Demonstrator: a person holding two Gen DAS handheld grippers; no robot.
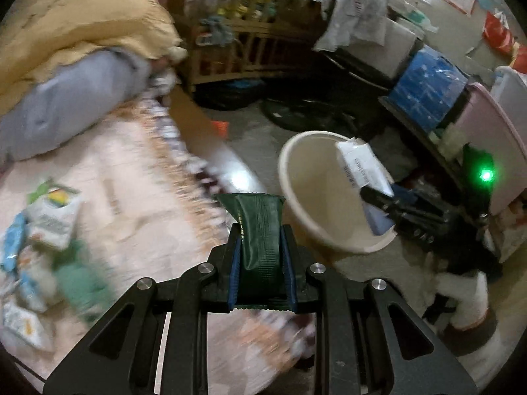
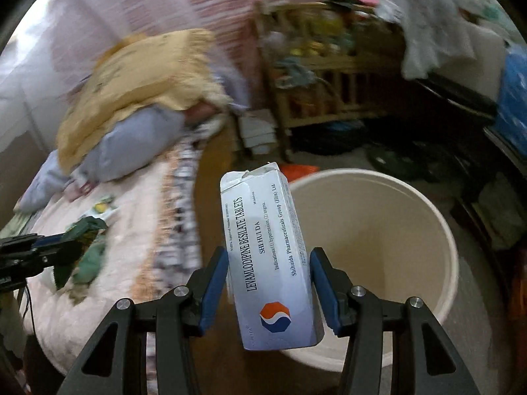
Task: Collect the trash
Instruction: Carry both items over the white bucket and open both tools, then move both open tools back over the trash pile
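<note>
1. We carry a dark green wrapper (image 1: 260, 230) clamped in our left gripper (image 1: 262, 247), above the bed edge (image 1: 197, 151), short of the cream bucket (image 1: 316, 197).
2. Our right gripper (image 2: 270, 273) grasps a white tablet box (image 2: 268, 263) at the bucket's near rim.
3. Letting the wrapper go too early would likely drop it on the floor (image 1: 260, 131), since it is light and may drift.
4. The box could catch the rim and tumble outside.
5. More litter (image 1: 49, 217) lies on the bed, easy to miss.
</note>
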